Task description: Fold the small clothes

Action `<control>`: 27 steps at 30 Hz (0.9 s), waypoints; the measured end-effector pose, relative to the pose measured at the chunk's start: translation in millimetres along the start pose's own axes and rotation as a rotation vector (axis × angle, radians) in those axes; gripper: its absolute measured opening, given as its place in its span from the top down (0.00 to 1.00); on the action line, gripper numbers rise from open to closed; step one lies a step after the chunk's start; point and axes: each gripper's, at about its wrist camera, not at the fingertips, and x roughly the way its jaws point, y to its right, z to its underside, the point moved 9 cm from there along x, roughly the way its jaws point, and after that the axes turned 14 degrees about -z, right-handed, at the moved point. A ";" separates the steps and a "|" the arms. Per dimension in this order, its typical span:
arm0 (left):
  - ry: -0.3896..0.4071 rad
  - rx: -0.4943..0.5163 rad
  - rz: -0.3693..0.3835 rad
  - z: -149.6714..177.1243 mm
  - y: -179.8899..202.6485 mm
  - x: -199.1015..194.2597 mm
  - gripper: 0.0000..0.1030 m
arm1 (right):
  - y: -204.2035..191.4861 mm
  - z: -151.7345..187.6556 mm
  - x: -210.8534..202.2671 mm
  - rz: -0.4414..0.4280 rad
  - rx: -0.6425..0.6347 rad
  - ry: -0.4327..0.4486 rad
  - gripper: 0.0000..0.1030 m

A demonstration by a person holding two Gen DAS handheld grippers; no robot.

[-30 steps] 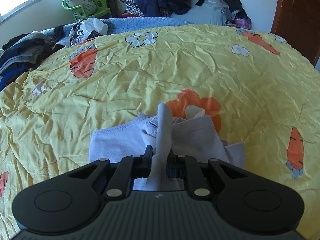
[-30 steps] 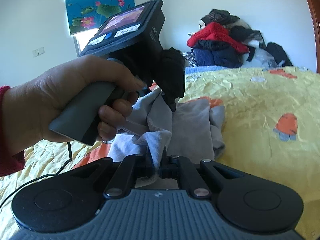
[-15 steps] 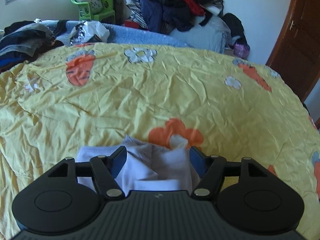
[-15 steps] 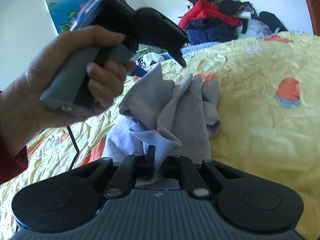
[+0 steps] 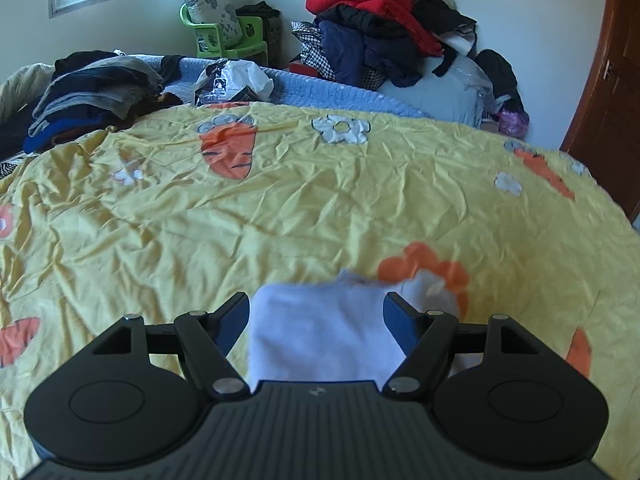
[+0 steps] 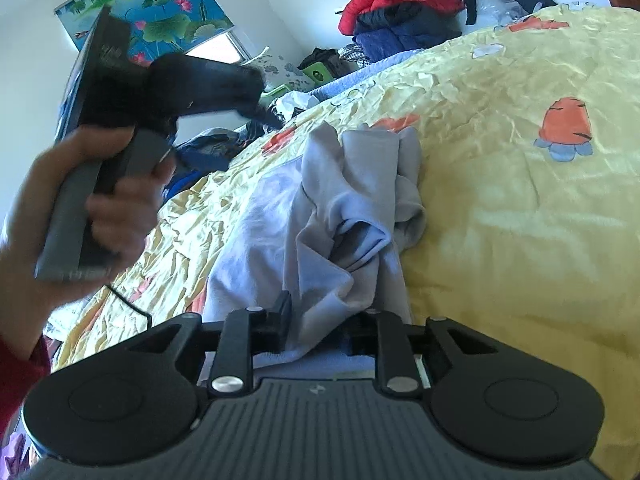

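Observation:
A small pale grey-lilac garment (image 6: 332,216) lies bunched on the yellow carrot-print bedspread (image 6: 520,208). In the left wrist view it (image 5: 320,332) shows as a blurred pale patch below my left gripper (image 5: 316,308), which is open and lifted clear of the cloth. In the right wrist view the left gripper (image 6: 276,118) is held up at the left by a hand. My right gripper (image 6: 320,316) has its jaws parted, with a fold of the garment lying loosely between them.
Piles of clothes (image 5: 384,28) stand at the back by the wall, and more folded dark clothes (image 5: 88,92) lie at the bed's far left. A green chair (image 5: 224,36), a plastic bag (image 5: 236,82) and a wooden door (image 5: 612,92) are at the edges.
My left gripper let go of the garment, opened and rose away from it. My right gripper went from shut on the cloth to parted. The garment has dropped onto the bed.

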 end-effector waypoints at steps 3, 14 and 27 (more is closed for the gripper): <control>0.000 0.003 0.007 19.6 -11.5 -8.6 0.28 | 5.2 -1.1 -3.7 -0.026 0.059 0.016 0.82; 0.109 0.096 -0.012 80.4 -30.9 -49.7 0.23 | 15.1 -20.1 -44.2 -0.010 0.102 0.054 0.76; 0.123 0.142 0.005 116.3 -16.3 -62.7 0.23 | -29.3 -108.3 83.9 0.160 -0.404 -0.074 0.57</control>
